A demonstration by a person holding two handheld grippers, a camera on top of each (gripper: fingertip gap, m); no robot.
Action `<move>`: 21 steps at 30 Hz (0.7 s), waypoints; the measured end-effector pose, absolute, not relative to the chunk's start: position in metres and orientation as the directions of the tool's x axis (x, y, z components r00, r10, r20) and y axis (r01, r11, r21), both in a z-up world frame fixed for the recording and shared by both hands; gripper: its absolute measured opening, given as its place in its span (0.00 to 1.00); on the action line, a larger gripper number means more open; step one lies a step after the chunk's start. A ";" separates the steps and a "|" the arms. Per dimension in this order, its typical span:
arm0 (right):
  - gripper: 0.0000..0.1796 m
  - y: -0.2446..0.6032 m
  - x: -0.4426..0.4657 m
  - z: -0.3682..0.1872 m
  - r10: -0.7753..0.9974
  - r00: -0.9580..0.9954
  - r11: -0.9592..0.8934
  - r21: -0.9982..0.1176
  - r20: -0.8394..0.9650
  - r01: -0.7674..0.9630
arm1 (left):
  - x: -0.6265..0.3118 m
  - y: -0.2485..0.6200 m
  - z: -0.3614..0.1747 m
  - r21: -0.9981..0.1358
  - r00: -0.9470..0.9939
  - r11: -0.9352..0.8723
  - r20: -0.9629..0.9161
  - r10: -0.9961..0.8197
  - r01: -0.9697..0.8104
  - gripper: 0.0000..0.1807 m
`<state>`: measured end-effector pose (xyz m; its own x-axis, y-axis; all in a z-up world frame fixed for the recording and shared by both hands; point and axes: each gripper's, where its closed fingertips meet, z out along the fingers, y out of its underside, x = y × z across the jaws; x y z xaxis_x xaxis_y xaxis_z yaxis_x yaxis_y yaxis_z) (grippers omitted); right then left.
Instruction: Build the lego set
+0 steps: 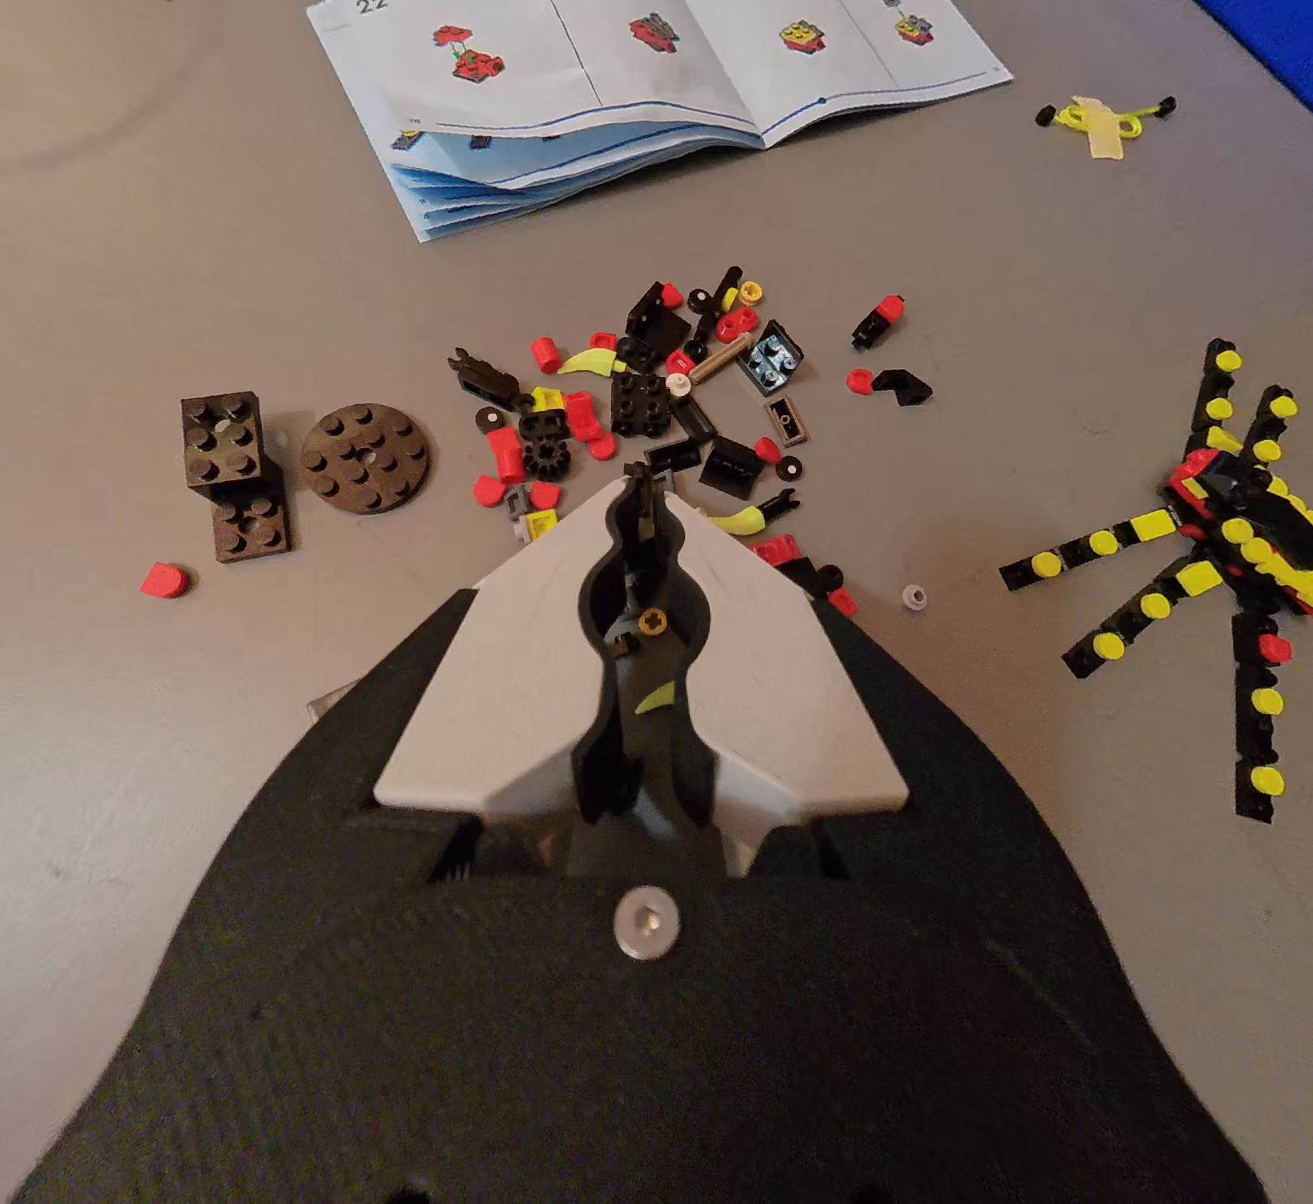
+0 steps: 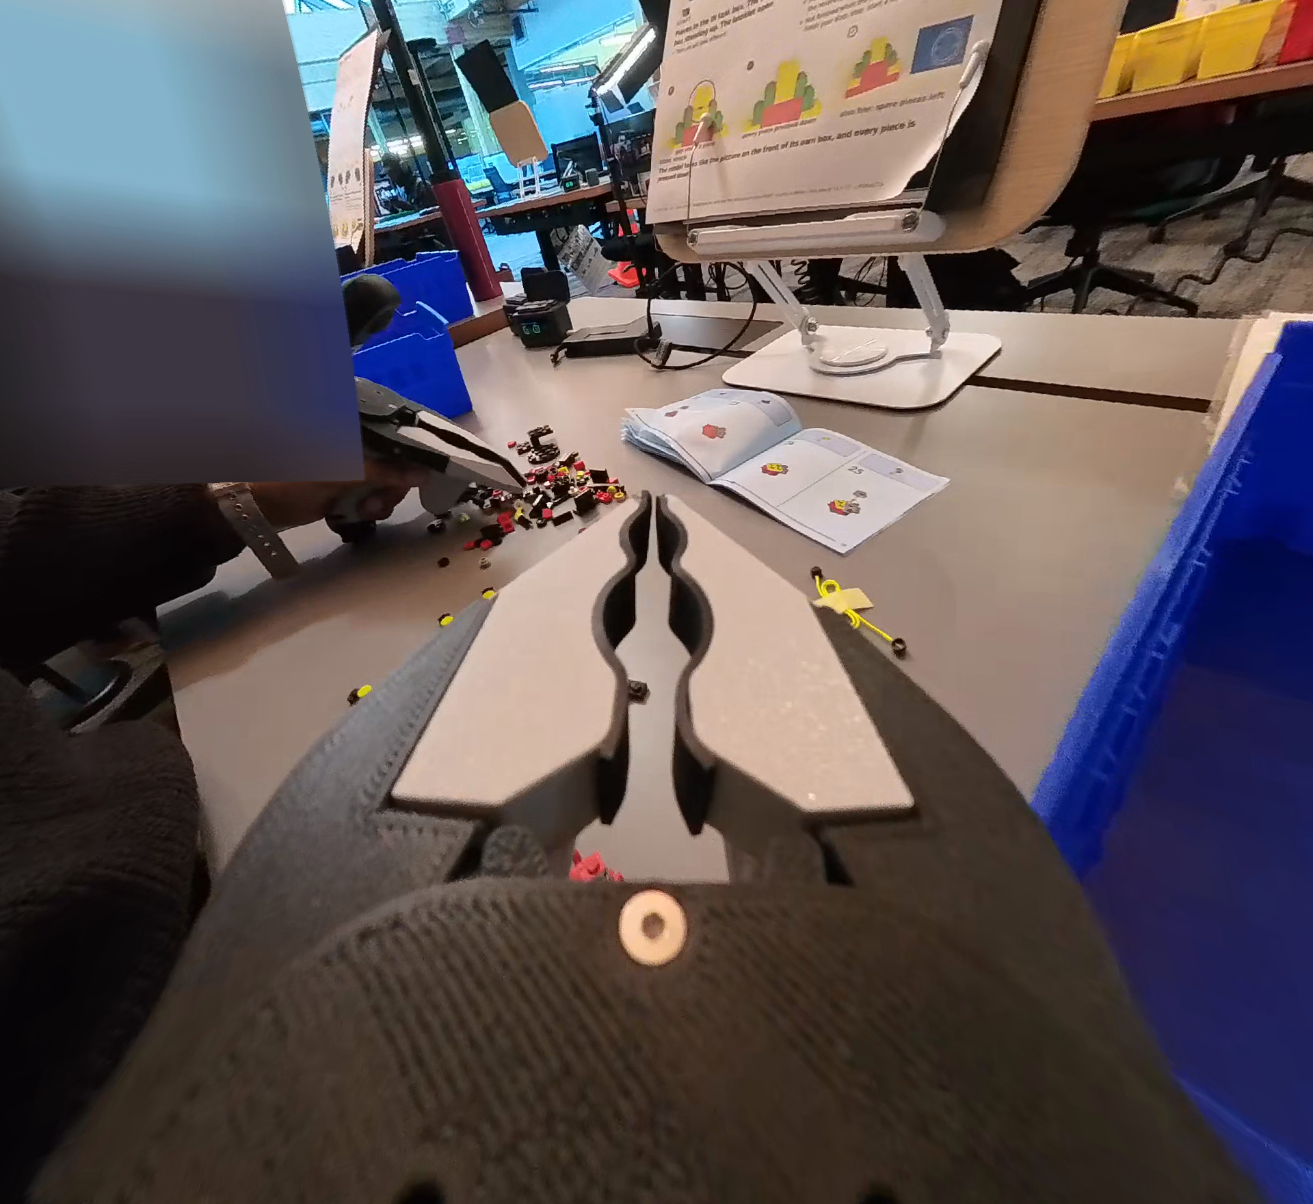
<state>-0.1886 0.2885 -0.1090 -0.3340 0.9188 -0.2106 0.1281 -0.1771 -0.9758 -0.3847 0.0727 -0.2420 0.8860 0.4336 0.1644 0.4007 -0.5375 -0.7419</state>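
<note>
My left gripper (image 1: 645,482) hangs over the near edge of a pile of small black, red and yellow lego pieces (image 1: 639,381). Its jaws are shut on a thin black lego piece (image 1: 639,475) that sticks out at the tips. A half-built black, yellow and red model with long legs (image 1: 1222,530) lies to the right. The instruction booklet (image 1: 639,54) lies open behind the pile. My right gripper (image 2: 654,503) is shut and empty, held above the table short of the pile (image 2: 561,495). The left gripper (image 2: 522,484) also shows there, with its tips in the pile.
Dark brown bricks (image 1: 227,459) and a brown round plate (image 1: 366,459) lie left of the pile, with a lone red piece (image 1: 165,580) nearer. A yellow string with tape (image 1: 1101,118) lies far right. A blue bin (image 2: 1208,672) stands right; a document stand (image 2: 860,359) is behind the booklet (image 2: 774,459). Spacing between my two grippers at the tips: around 35 cm.
</note>
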 end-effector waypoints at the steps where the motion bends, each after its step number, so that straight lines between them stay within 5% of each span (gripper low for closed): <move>1: 0.00 0.288 -0.189 -0.110 0.918 -0.334 -0.180 -0.975 -0.214 0.131 | -0.385 0.072 -0.241 -0.744 0.885 -0.532 0.170 0.434 0.404 0.01; 21: 0.02 0.289 -0.195 -0.121 0.864 -0.344 -0.317 -0.929 -0.367 0.193 | -0.397 0.067 -0.234 -0.749 0.831 -0.418 0.314 0.459 0.514 0.05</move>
<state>-0.1948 0.2891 -0.1212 -0.3441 0.8644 -0.3666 0.1927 -0.3171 -0.9286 -0.3971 0.0669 -0.2341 0.8311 0.4590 0.3140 0.5139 -0.4183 -0.7489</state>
